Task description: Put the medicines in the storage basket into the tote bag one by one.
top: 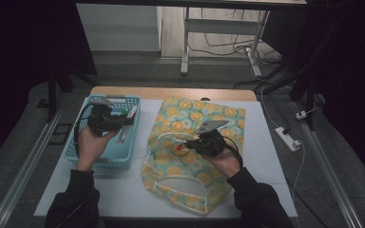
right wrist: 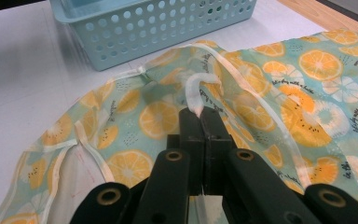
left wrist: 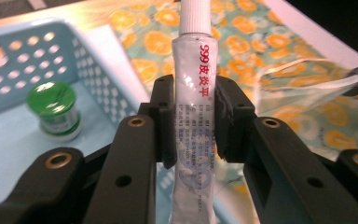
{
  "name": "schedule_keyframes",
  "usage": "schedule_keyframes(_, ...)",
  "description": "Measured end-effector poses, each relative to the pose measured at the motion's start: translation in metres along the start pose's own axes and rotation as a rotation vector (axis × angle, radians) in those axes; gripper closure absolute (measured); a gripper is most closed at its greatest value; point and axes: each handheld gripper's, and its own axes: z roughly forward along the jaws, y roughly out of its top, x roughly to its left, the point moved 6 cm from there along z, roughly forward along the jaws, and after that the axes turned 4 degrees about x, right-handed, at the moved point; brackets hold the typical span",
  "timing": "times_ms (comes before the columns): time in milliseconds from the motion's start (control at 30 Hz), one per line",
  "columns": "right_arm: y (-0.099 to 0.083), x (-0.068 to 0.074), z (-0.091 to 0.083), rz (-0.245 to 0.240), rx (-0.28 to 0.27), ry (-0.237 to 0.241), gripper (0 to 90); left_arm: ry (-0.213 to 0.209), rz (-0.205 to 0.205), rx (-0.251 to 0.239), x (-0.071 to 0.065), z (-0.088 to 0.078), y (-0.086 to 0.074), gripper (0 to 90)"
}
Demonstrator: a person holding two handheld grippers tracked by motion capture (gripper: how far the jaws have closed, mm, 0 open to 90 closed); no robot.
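Counter [top: 266, 142]: one white-topped surface carrying everything, with a wooden strip along the far edge.
Bag [top: 195, 118]: one soft pouch printed with orange slices, lying flat at the middle of the counter, its white-trimmed mouth toward the person and toward the basket.
Basket [top: 76, 147]: one pale blue perforated basket on the left part of the counter, just beside the bag.
Right tool [top: 195, 142]: jaws pressed fully together on the bag's white edge strip [right wrist: 196, 91], holding that rim up off the counter.
Left tool [top: 105, 118]: jaws partly closed, pads clamped on both sides of the tube, held above the basket.
Tube [left wrist: 193, 116]: one white ointment tube with red lettering, gripped at mid-length, long axis running along the jaws, capped end pointing away from the hand.
Jar [left wrist: 53, 109]: one small green-lidded jar standing upright on the basket floor.
Key relation: the bag's mouth lies to the right of the tube, on the right tool's side; my judgement is the tube goes in cap first through the lifted rim.
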Motion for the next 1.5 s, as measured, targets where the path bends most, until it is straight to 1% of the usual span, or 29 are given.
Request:
schedule_keyframes(333, 0.000, 0.000, -0.001, 0.001, -0.002, 0.000, 89.9, -0.070, 0.073, -0.031, -0.031, 0.001, 0.012, 71.0)
schedule_keyframes(367, 0.000, 0.000, -0.001, 0.000, -0.003, -0.001, 89.9, -0.070, 0.073, -0.031, -0.031, 0.001, 0.012, 71.0)
schedule_keyframes(400, 0.000, 0.000, -0.001, 0.000, -0.005, -0.003, 89.9, -0.084, 0.084, -0.030, -0.037, 0.002, 0.014, 71.0)
schedule_keyframes(467, 0.001, -0.001, -0.001, 0.003, -0.006, -0.003, 89.9, -0.099, 0.101, -0.022, -0.043, 0.003, 0.015, 71.0)
schedule_keyframes(567, 0.001, -0.001, -0.001, 0.005, -0.007, -0.004, 89.9, -0.105, 0.124, -0.018, -0.053, 0.004, 0.018, 71.0)
schedule_keyframes(733, 0.001, -0.001, -0.001, 0.002, -0.007, -0.005, 89.9, -0.128, 0.149, -0.013, -0.065, 0.007, 0.020, 71.0)
schedule_keyframes(900, 0.001, -0.001, -0.002, 0.005, -0.013, -0.009, 90.0, -0.158, 0.183, 0.017, -0.079, 0.014, 0.020, 71.0)
schedule_keyframes(933, 0.001, -0.001, -0.002, 0.005, -0.013, -0.009, 90.0, -0.158, 0.183, 0.017, -0.079, 0.014, 0.020, 71.0)
schedule_keyframes(967, 0.001, -0.002, -0.003, 0.004, -0.017, -0.011, 90.0, -0.172, 0.198, 0.032, -0.086, 0.018, 0.019, 71.0)
schedule_keyframes(1000, 0.002, -0.002, -0.004, 0.005, -0.018, -0.013, 90.0, -0.172, 0.198, 0.032, -0.086, 0.018, 0.019, 71.0)
schedule_keyframes(1033, 0.002, -0.002, -0.004, 0.005, -0.018, -0.013, 90.0, -0.183, 0.205, 0.040, -0.089, 0.019, 0.019, 71.0)
schedule_keyframes(1067, 0.002, -0.003, -0.004, 0.007, -0.021, -0.015, 90.0, -0.199, 0.219, 0.053, -0.095, 0.023, 0.018, 71.0)
schedule_keyframes(1167, 0.002, -0.005, -0.005, 0.010, -0.026, -0.018, 90.0, -0.224, 0.249, 0.084, -0.107, 0.029, 0.016, 71.0)
schedule_keyframes(1333, 0.003, -0.007, -0.008, 0.014, -0.037, -0.028, 90.0, -0.276, 0.278, 0.133, -0.122, 0.040, 0.011, 71.0)
schedule_keyframes(1367, 0.003, -0.007, -0.009, 0.016, -0.040, -0.031, 90.0, -0.276, 0.278, 0.133, -0.122, 0.040, 0.011, 71.0)
schedule_keyframes(1433, 0.004, -0.008, -0.010, 0.018, -0.047, -0.035, 90.0, -0.301, 0.298, 0.170, -0.130, 0.048, 0.007, 71.0)
schedule_keyframes(1500, 0.004, -0.008, -0.011, 0.017, -0.050, -0.038, 90.0, -0.316, 0.309, 0.195, -0.136, 0.055, 0.003, 71.0)
